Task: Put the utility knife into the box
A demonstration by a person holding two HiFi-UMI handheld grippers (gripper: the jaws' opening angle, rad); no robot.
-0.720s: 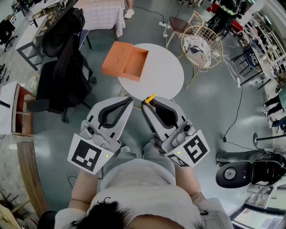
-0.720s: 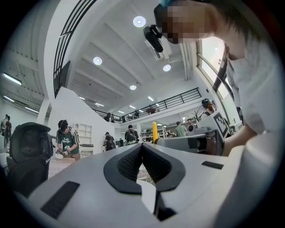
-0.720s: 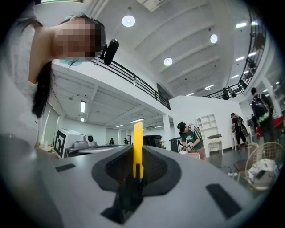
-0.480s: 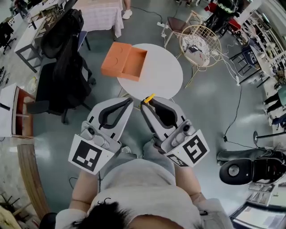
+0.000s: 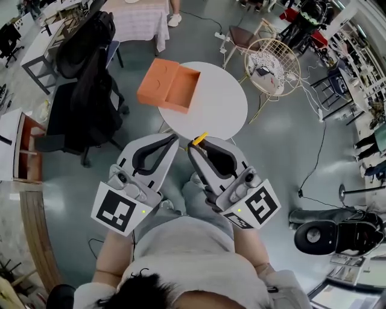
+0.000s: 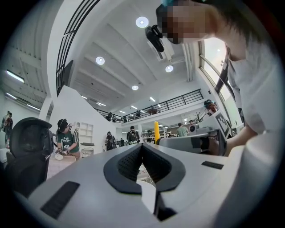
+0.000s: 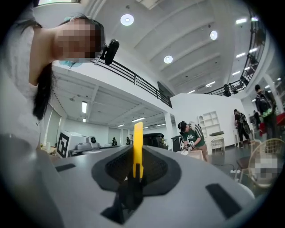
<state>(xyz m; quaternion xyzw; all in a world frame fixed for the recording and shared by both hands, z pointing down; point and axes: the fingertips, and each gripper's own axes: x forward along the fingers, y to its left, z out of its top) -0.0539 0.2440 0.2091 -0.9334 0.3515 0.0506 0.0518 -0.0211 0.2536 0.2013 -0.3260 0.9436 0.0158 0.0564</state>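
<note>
A yellow utility knife [image 5: 199, 139] sticks out past the tips of my right gripper [image 5: 193, 145], which is shut on it. In the right gripper view the knife [image 7: 137, 149] stands upright between the closed jaws. My left gripper [image 5: 173, 140] is shut with nothing in it, beside the right one and close to my body. An open orange box [image 5: 168, 83] lies on the far left part of the round white table [image 5: 214, 102], with its lid flat to the left. Both grippers are held short of the table's near edge.
A black office chair [image 5: 81, 114] stands left of the table. A wire basket chair [image 5: 271, 63] is at the back right, with cables on the floor. Another desk [image 5: 139, 18] is behind the box. A black scooter [image 5: 338, 232] is at right.
Both grippers stay close to my body. The right gripper with the knife has shifted slightly left. The view has drifted a little.
</note>
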